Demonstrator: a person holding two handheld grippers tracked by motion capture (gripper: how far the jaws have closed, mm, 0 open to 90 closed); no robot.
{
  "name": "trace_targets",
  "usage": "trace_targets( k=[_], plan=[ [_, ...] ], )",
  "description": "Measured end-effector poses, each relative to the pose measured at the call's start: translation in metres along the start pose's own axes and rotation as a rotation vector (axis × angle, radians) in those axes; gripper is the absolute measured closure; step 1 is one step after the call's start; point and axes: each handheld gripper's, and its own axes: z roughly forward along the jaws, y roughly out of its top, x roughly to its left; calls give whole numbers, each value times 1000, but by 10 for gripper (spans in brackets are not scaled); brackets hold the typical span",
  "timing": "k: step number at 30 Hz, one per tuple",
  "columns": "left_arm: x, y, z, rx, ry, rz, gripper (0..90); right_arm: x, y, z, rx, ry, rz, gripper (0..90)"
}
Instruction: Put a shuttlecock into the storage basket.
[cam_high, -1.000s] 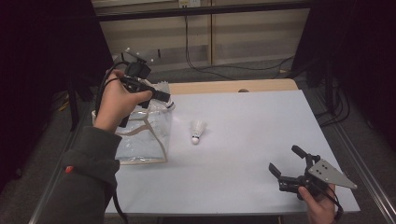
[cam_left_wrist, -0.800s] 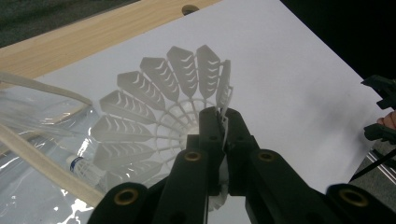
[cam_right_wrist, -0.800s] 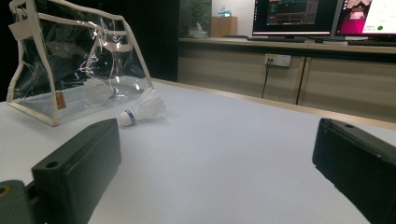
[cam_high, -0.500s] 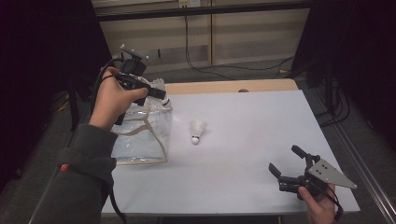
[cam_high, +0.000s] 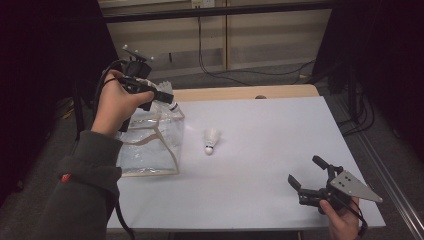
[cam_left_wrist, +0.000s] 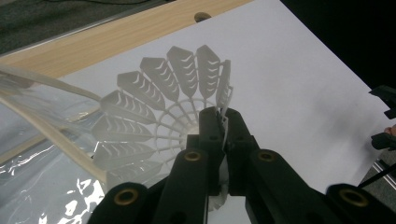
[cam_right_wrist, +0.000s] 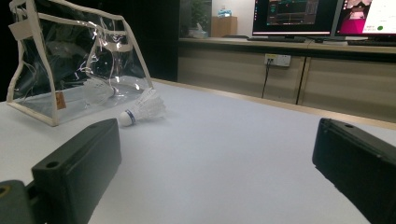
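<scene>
One clear pouch (cam_high: 150, 142) stands at the table's (cam_high: 280, 145) left. Two shuttlecocks: one (cam_high: 211, 140) lies mid-table, one (cam_left_wrist: 163, 121) is pinched by its skirt in the left gripper (cam_high: 159, 97), raised over the pouch. The right gripper (cam_high: 310, 177) rests near-right, jaws wide, empty.

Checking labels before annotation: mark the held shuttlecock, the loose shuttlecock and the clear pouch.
held shuttlecock (cam_left_wrist: 159, 116), left gripper view, on its white feather skirt.
loose shuttlecock (cam_high: 212, 138), high view, on its skirt, lying on the white table.
clear pouch (cam_right_wrist: 74, 70), right gripper view, on its transparent side wall.
</scene>
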Motion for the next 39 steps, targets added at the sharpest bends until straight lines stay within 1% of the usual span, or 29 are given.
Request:
trace_targets(
  k=[1,3,6,8,11,16,19,21,24,27,32,33,36,39],
  plan=[
    [1,0,0,-3,1,-7,885,0,0,0,1,-1,-1,13],
    [2,0,-2,-6,5,-6,885,0,0,0,1,0,1,14],
    [4,-1,-4,-15,12,-16,885,0,0,0,-2,-3,0,13],
    [5,0,-5,-8,13,-13,885,0,0,0,0,-3,1,14],
    [6,0,-7,-14,12,-17,885,0,0,0,1,-2,-2,13],
    [9,-1,-8,-7,27,-20,884,0,0,0,0,-4,-2,14],
    [10,-1,-10,-16,32,-26,884,0,0,0,-2,-3,-3,14],
    [12,-2,-11,-14,32,-23,883,0,0,0,-3,-2,-3,14],
    [14,-3,-13,-22,38,-36,882,0,0,0,-4,-3,-1,14],
    [16,-4,-15,-17,43,-34,882,0,0,0,-4,-4,1,13],
    [19,-5,-18,-23,56,-34,880,0,0,0,1,-1,-2,14],
    [19,-5,-18,-25,57,-41,880,0,0,0,1,-1,-1,14],
    [22,-6,-18,-19,67,-41,880,0,0,0,1,-1,-2,14],
    [24,-7,-19,-30,68,-52,879,0,0,0,0,-1,0,14]
  ],
)
